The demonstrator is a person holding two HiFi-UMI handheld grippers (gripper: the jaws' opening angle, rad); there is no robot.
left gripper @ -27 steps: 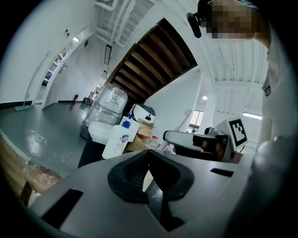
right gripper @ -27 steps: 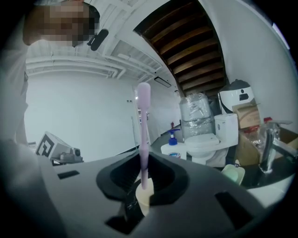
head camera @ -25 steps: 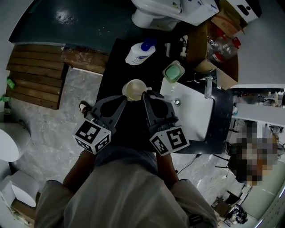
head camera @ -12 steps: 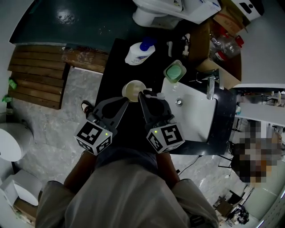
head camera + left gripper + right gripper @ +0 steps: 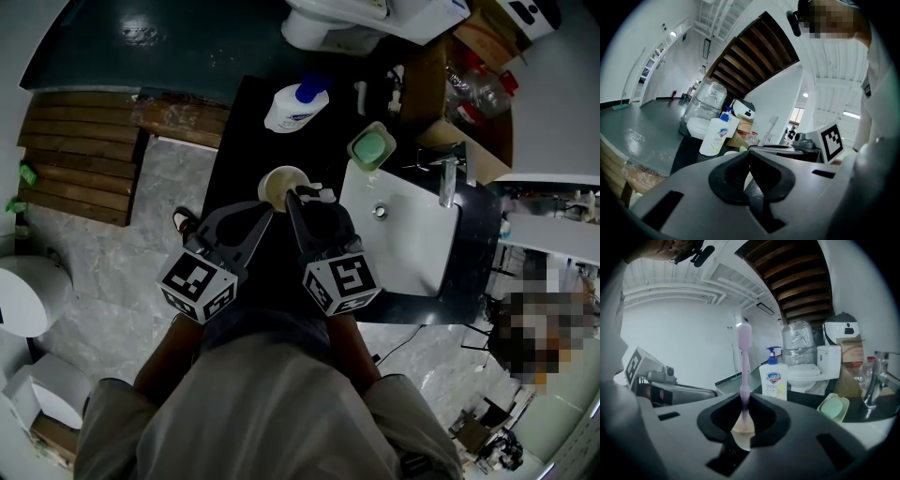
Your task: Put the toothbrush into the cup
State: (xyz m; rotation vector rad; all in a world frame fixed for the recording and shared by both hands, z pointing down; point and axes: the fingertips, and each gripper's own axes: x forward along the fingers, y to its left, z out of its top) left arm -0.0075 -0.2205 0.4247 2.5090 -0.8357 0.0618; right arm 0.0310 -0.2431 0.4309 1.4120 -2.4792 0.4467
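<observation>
Near left edge of desk (image 5: 246,141): toothbrush (image 5: 744,366) is being held at cup (image 5: 281,186) rim, undropped.
Right gripper (image 5: 743,420): jaws clamped on toothbrush.
Left gripper (image 5: 749,183): jaws together, empty.

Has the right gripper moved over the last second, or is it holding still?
Yes. The right gripper, shut on the toothbrush, has shifted left in the head view, toward the cup and away from the sink.

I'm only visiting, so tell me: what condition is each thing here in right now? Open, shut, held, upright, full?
right gripper: shut on the toothbrush.
toothbrush: held upright, at the cup's rim.
left gripper: shut, empty.
cup: upright, mouth open.
soap bottle: upright, pump cap on.
soap dish: holds a green soap bar.
</observation>
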